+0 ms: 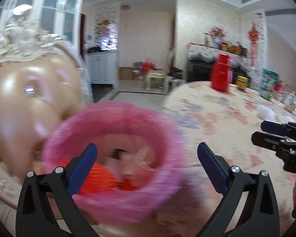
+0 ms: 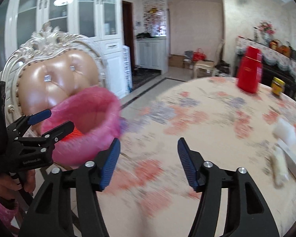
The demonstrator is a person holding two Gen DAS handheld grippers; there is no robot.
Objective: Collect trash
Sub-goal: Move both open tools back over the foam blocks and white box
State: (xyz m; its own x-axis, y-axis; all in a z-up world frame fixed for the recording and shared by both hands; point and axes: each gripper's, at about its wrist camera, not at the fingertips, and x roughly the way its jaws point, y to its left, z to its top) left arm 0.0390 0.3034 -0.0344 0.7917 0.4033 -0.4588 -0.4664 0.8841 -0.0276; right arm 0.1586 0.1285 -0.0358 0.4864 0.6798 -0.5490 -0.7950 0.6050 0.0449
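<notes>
Trash scraps [image 2: 279,164] lay on table [image 2: 187,118], near right edge, long axis running away from camera. Right gripper [image 2: 148,162] nearer, jaws apart, empty; scraps to its right. Left gripper [image 1: 147,167] wide apart, empty, over pink-lined bin [image 1: 112,158] beside chair [image 2: 57,81].

A round table [image 2: 217,118] under a floral cloth filled the foreground, beside an ornate cream chair [image 2: 55,75] with a tan tufted back. White glass-fronted cabinets [image 2: 69,13] lined the left wall (a ceiling lamp reflected in them), and pale tile floor [image 2: 148,90] ran toward a far doorway.
</notes>
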